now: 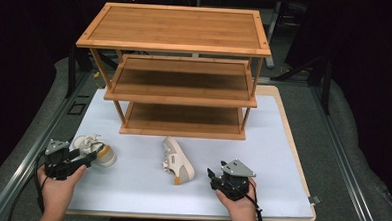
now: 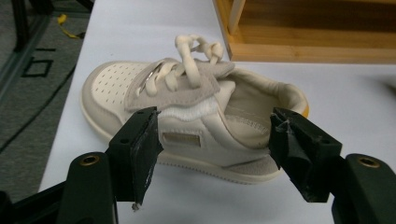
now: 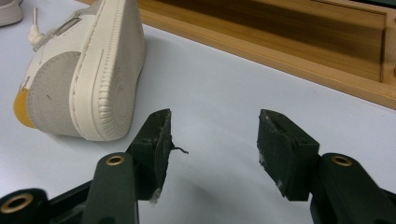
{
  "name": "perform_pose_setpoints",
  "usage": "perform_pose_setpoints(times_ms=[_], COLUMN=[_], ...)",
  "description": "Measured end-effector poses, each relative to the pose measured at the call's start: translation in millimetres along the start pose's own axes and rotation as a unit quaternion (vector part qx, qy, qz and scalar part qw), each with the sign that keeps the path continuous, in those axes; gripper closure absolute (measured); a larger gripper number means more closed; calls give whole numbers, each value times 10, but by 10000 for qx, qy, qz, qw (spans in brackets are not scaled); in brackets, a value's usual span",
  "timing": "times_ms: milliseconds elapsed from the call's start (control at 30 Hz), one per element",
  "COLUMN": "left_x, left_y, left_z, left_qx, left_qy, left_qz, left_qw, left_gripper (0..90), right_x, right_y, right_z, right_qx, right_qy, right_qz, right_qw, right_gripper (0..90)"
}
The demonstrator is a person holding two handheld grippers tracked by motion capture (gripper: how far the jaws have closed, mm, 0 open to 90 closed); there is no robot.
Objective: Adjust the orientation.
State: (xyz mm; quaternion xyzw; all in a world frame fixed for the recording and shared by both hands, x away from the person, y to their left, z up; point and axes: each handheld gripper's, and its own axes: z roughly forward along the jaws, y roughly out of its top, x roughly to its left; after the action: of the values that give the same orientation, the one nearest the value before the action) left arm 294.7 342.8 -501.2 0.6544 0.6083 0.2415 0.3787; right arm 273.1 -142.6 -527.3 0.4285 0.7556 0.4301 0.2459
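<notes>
high view first: a white-topped table (image 1: 262,158) carries a three-tier wooden shoe rack (image 1: 178,69) at its far half, and the room beyond the rack is black, with nothing readable there. two small cream shoes lie on the white surface in front of the rack. the left shoe (image 1: 94,150) sits near the table's left edge, partly covered by the left tongs (image 1: 84,158), held by the person's left hand (image 1: 56,182); both forearms are cut off by the bottom of the view. the right shoe (image 1: 177,160) lies on its side near the middle, sole turned toward the right hand (image 1: 241,202). the right tongs (image 1: 212,175) rest near it, apart from it, with bare white surface between.

left gripper view: the left tongs are spread wide, one jaw at each side of the left shoe's near flank, around its midsection and heel. whether the pads touch the shoe cannot be told. the shoe stands upright, laces knotted on top, toe pointing away to the left; the rack's bottom rail lies just behind it, and the table edge runs along the left with grey floor beyond.

right gripper view: the right tongs are spread, nothing between them, over bare table. the right shoe's ribbed sole and yellow heel patch show at upper left, its toe cut off by the frame. open white surface stretches ahead to the rack's lowest shelf.
</notes>
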Motion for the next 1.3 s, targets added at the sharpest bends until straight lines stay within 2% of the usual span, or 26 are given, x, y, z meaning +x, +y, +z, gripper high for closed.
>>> perform_pose_setpoints(times_ms=[33,100,233,400,500,567,733,800,867,933,1067,1200,1300], left_x=[-15,-29,-40,-15,32,40,38,52,69,72,106,87,57], left_y=[24,53,90,53,26,17,10,11,17,26,37,54,62], left_z=[18,37,108,166,163,150,95,96,113,149,168,132,124], left_qx=[-48,-51,-13,101,108,115,123,166,184,219,167,171,159], left_qy=[112,102,283,453,425,407,461,474,484,638,687,751,665], left_qz=[57,72,67,126,42,61,202,165,83,98,-10,138,238], left_qw=[9999,9999,9996,9988,9990,9991,9987,9986,9986,9977,9975,9969,9974], left_gripper=[341,346,347,348,348,355,454,501,511,525,547,621,678], right_x=[2,1,-4,-5,-6,-6,-3,-13,-20,-18,-3,0,-2], right_y=[-1,-3,-5,-5,-4,-2,8,8,6,5,6,6,5], right_z=[3,6,4,4,3,3,-11,-15,-14,-12,-3,0,6], right_qx=[5,25,20,17,22,25,-14,-27,-48,-38,-7,8,2], right_qy=[-7,5,-8,13,7,8,2,-5,7,9,24,3,14], right_qz=[16,24,23,19,22,23,31,14,39,33,0,-8,17], right_qw=[10000,10000,10000,10000,10000,10000,10000,10000,10000,10000,10000,10000,10000], right_gripper=[449,448,448,449,449,449,448,448,449,448,448,449,449])
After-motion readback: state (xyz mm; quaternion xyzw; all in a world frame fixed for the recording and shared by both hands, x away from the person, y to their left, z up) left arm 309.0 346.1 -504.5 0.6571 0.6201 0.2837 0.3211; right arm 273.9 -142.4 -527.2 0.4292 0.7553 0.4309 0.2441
